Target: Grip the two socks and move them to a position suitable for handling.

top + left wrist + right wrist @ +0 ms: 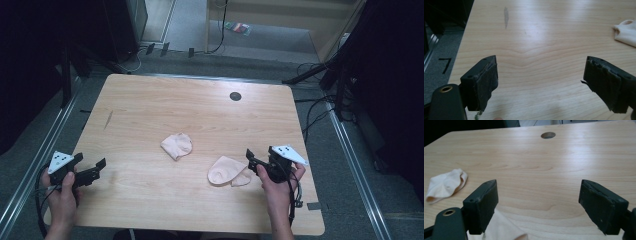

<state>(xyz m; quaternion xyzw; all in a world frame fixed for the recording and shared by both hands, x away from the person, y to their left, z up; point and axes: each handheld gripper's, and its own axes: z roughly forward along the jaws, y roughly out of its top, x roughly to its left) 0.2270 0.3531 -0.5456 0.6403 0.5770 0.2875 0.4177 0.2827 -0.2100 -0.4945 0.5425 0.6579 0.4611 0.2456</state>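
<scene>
Two pale pink socks lie on the wooden table [150,100]. One crumpled sock [176,145] rests near the middle; it appears at the right edge of the left gripper view [627,30] and at the left of the right gripper view [446,184]. The other sock [227,171] lies nearer the front right, just left of my right gripper [251,161], and its edge [504,228] pokes out under that gripper's left jaw. My right gripper [537,205] is open over bare wood. At the front left my left gripper [99,169] [540,82] is open too, with nothing between its jaws.
A round cable hole [235,96] [548,135] sits near the table's far edge. A dark streak [108,119] [506,16] marks the wood at the left. Cables, stands and grey floor surround the table, with a metal rail [30,165] along the left side.
</scene>
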